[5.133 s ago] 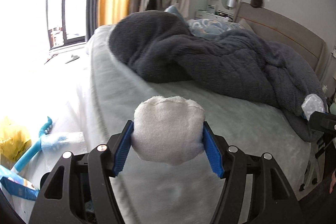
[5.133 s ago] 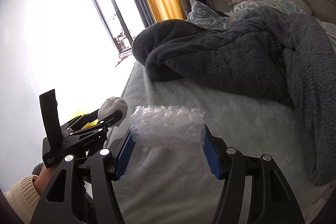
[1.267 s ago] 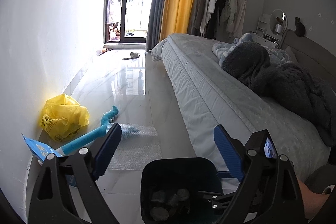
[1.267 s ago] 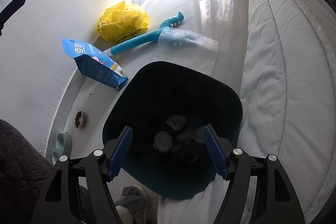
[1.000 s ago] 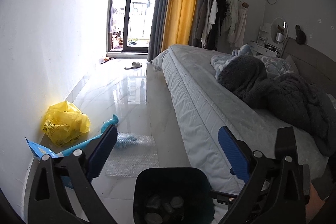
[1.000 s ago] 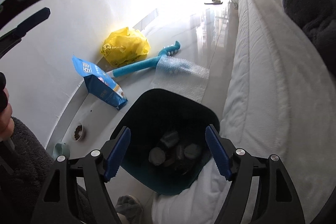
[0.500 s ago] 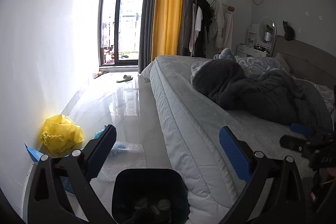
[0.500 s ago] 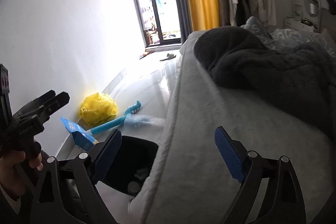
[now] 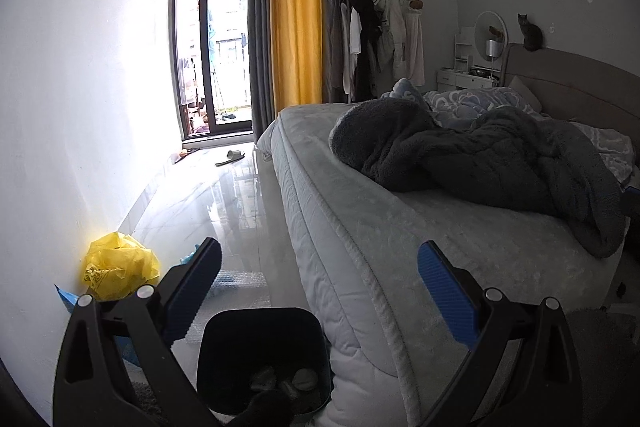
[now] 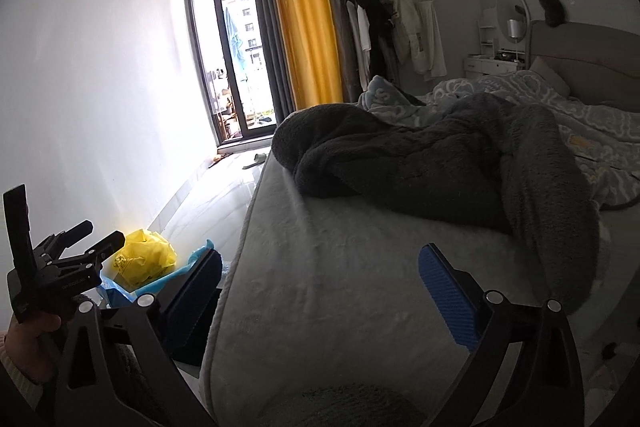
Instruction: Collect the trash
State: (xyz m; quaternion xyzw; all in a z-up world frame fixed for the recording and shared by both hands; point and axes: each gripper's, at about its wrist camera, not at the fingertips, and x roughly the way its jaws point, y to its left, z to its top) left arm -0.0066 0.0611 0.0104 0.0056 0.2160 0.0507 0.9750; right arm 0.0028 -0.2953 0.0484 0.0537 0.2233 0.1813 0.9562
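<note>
Indoors, glossy floor (image 9: 240, 211) beside bed (image 9: 400, 227), bin (image 9: 260, 331) holding wads (image 9: 304, 379), left claw (image 9: 320, 291) spread empty, right claw (image 10: 320, 291) just widened, empty.

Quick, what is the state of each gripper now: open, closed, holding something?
Left gripper: open, holding nothing.
Right gripper: open, holding nothing; its jaws have just been opening.
</note>
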